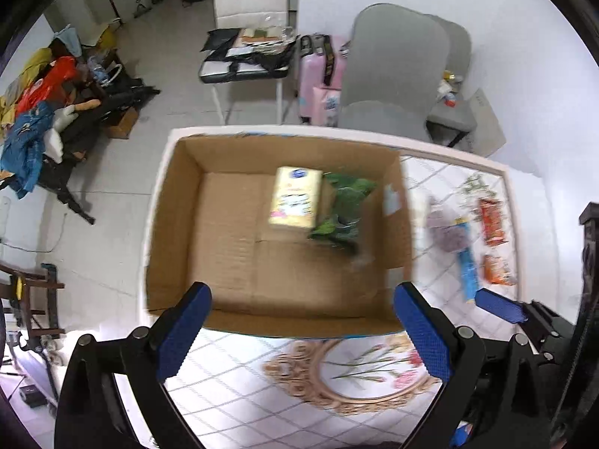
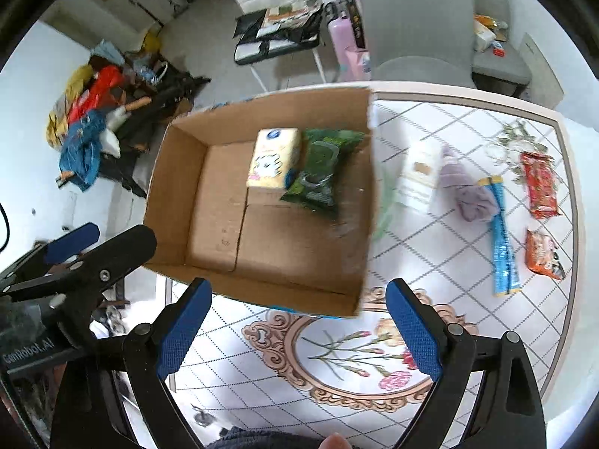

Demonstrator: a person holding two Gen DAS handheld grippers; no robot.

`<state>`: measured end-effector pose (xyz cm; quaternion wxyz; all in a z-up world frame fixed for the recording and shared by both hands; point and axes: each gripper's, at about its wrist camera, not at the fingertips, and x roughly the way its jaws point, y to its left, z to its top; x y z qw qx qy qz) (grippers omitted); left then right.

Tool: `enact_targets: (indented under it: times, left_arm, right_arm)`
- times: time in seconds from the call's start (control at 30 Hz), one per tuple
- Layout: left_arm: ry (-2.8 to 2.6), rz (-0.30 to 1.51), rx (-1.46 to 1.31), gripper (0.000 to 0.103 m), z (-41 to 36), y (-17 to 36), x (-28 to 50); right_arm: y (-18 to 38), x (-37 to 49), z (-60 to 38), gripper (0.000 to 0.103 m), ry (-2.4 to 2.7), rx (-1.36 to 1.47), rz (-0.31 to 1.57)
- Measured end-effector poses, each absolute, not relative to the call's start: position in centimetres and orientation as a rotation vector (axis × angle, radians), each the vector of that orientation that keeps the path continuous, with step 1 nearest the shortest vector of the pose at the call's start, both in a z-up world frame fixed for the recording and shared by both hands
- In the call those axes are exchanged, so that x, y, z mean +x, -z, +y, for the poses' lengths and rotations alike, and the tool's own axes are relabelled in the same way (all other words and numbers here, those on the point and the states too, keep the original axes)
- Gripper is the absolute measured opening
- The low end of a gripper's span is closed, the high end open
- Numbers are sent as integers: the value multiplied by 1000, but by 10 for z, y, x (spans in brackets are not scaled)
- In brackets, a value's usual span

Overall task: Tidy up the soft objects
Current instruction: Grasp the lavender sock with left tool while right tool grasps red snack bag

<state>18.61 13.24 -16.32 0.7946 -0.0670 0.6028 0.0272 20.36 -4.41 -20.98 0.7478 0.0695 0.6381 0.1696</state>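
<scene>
Cardboard box (image 1: 232, 247) open on tiled table (image 1: 262, 385), holding yellow tissue pack (image 1: 295, 197) and green pouch (image 1: 342, 205) side by side toward 1 o'clock. At 3 o'clock, outside on table: purple cloth (image 2: 473, 198), white pack (image 2: 417, 177), blue stick (image 2: 503, 239), two orange packets (image 2: 539, 185). Left gripper (image 1: 301, 333) spread wide, empty. Right gripper (image 2: 297, 327) likewise released, grasping nothing.

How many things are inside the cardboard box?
2. A yellow tissue pack lies toward the far side of the cardboard box, and a green packet leans right beside it, nearer the box's right wall. Nothing else shows inside.
</scene>
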Motion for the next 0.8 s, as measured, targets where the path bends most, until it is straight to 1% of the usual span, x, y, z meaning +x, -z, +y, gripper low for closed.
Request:
enact_targets:
  times: [0.17, 0.33, 0.47, 0.6, 0.7, 0.8]
  left_arm:
    - [29, 1295, -119, 100, 67, 154, 207]
    - [140, 1348, -121, 100, -7, 170, 239]
    - [198, 1426, -158, 100, -51, 202, 268]
    - [208, 1523, -177, 100, -82, 245, 296]
    - [162, 1584, -151, 100, -96, 280, 318]
    - [133, 1669, -215, 100, -98, 316, 338]
  right_arm:
    - [202, 218, -125, 96, -296, 237, 1357]
    - [209, 237, -215, 96, -170, 277, 1337]
    - [226, 253, -286, 96, -55, 296, 1344]
    - [257, 273, -347, 96, 8, 315, 1392]
    - [282, 289, -374, 96, 28, 299, 1433]
    - [312, 312, -384, 96, 9, 303, 1489]
